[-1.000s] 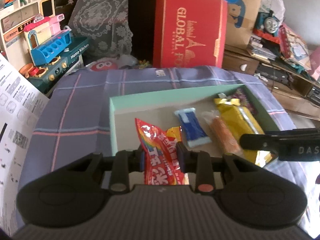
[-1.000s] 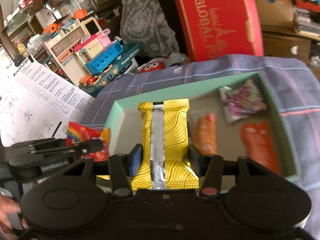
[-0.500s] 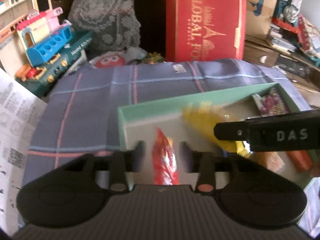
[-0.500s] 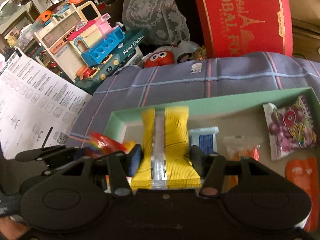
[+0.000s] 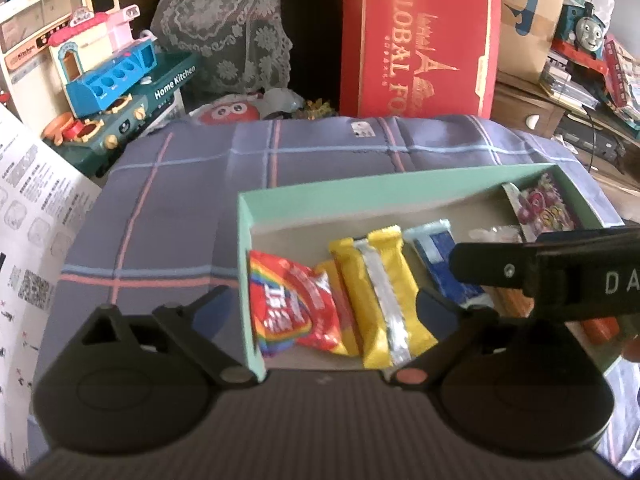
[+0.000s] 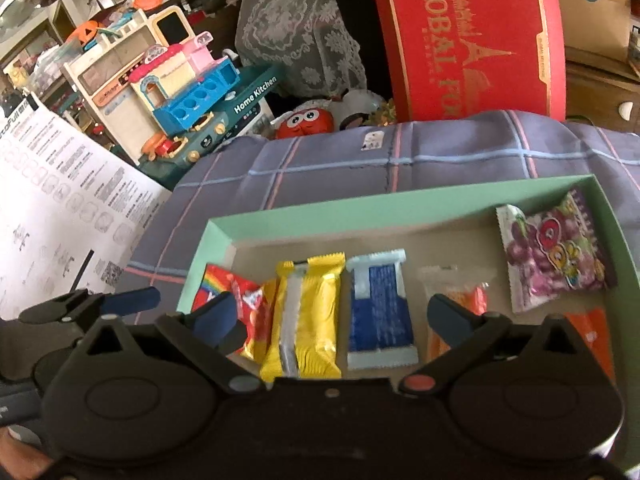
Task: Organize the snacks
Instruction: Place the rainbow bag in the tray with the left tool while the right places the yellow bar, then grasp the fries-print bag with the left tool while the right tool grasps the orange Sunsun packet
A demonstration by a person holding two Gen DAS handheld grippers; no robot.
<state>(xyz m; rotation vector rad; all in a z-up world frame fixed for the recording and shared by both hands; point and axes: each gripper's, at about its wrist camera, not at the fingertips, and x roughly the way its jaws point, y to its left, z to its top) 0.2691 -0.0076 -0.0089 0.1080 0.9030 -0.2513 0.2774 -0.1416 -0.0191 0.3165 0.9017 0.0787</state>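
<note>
Both tools stand spread wide over the green box [image 6: 404, 200], their jaws having just opened, nothing pinched in either. The left tool [image 5: 324, 304] hangs over the rainbow-striped red pack [image 5: 292, 308], which lies against the box's left wall; the right tool [image 6: 332, 314] hovers above the yellow bar [image 6: 308, 316] and the blue-and-white bar [image 6: 378, 316], both flat on the box floor. The snacks lie side by side in a row, long edges parallel, apparently so that each stays readable and easy to pick (the purple grape pouch [image 6: 554, 254] and orange packs [image 6: 456, 300] fill the right end). Open floor remains along the far wall. The left tool's outer finger [image 5: 212, 306] sits outside the box's wall, above the checked cloth [image 5: 168, 208] on the worktop; lifting straight up looks the safest exit.
</note>
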